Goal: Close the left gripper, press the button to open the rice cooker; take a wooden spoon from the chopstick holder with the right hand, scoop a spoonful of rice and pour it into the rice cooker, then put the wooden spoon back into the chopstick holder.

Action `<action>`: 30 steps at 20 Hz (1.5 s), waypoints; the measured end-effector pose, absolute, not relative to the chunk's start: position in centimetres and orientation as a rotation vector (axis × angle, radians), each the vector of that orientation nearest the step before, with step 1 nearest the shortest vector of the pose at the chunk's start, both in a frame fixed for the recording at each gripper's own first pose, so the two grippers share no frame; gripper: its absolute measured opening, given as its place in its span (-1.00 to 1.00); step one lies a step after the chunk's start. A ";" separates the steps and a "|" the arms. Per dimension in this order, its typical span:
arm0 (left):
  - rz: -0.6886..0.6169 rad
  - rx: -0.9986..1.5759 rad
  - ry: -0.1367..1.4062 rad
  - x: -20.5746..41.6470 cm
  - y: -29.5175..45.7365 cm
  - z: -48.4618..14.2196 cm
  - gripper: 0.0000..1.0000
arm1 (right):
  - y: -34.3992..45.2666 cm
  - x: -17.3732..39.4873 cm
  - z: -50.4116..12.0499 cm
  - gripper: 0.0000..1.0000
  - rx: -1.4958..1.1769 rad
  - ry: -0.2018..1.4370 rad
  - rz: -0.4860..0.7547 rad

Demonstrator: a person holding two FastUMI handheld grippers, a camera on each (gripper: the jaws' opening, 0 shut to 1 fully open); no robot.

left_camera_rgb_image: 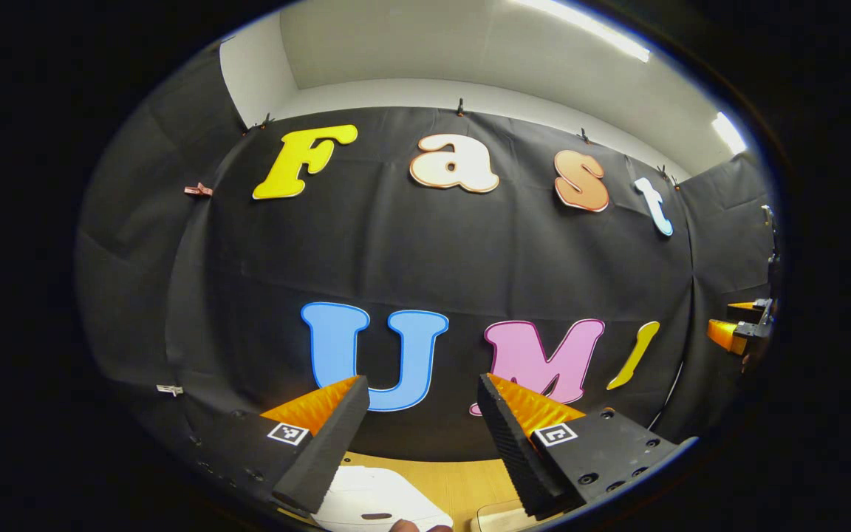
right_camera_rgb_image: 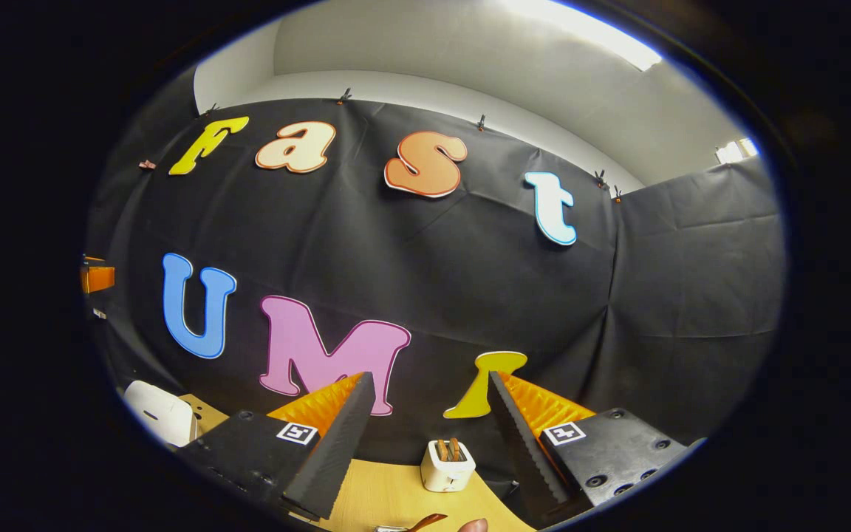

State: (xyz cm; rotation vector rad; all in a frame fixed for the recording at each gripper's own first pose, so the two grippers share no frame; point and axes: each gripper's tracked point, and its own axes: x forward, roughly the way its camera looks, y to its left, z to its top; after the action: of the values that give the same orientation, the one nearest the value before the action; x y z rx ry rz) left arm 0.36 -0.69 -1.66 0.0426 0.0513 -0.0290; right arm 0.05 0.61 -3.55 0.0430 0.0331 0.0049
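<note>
Left claw (left_camera_rgb_image: 422, 436) & right claw (right_camera_rgb_image: 429, 436), fingers apart, empty; we see rice cooker (left_camera_rgb_image: 374, 501) & chopstick holder (right_camera_rgb_image: 447, 465) on bench (right_camera_rgb_image: 388, 495).

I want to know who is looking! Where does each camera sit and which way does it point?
Left gripper view: rides the left tool, facing the black cloth wall above the white rice cooker; the right tool shows far right.
Right gripper view: rides the right tool, facing that wall over the small white chopstick holder.
Both share the wall, cooker and light wooden table.
</note>
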 end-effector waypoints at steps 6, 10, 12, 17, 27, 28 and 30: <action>-0.017 0.049 0.055 -0.5 -0.2 -1.4 0.90 | 0.4 -0.5 -3.3 0.80 0.045 0.026 0.007; -0.007 0.052 0.059 -1.2 0.2 -1.3 0.90 | 0.8 -0.9 -3.2 0.89 0.052 0.024 0.019; -0.010 0.048 0.060 -1.4 0.2 -1.3 0.90 | 0.9 -1.1 -3.1 0.80 0.042 0.020 0.024; -0.074 0.055 0.101 -1.9 -0.3 -3.3 -0.17 | 1.9 -1.1 -3.4 0.89 0.046 0.030 0.046; -0.014 0.042 0.317 -2.7 2.7 -15.3 -0.90 | 7.0 -0.7 -4.0 0.89 0.061 -0.030 0.181; -0.001 0.022 0.348 -2.7 3.3 -17.1 -0.90 | 7.8 -0.7 -3.5 0.89 0.051 -0.056 0.205; 0.027 0.009 0.426 -3.1 4.5 -21.1 -0.90 | 9.5 -0.8 -2.1 0.80 0.034 -0.118 0.245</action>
State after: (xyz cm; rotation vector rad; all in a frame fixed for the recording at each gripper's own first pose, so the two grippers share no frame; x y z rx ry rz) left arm -3.09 4.53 -21.06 0.0090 0.4262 0.0275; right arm -0.75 9.47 -2.11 0.0343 -0.1178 0.2453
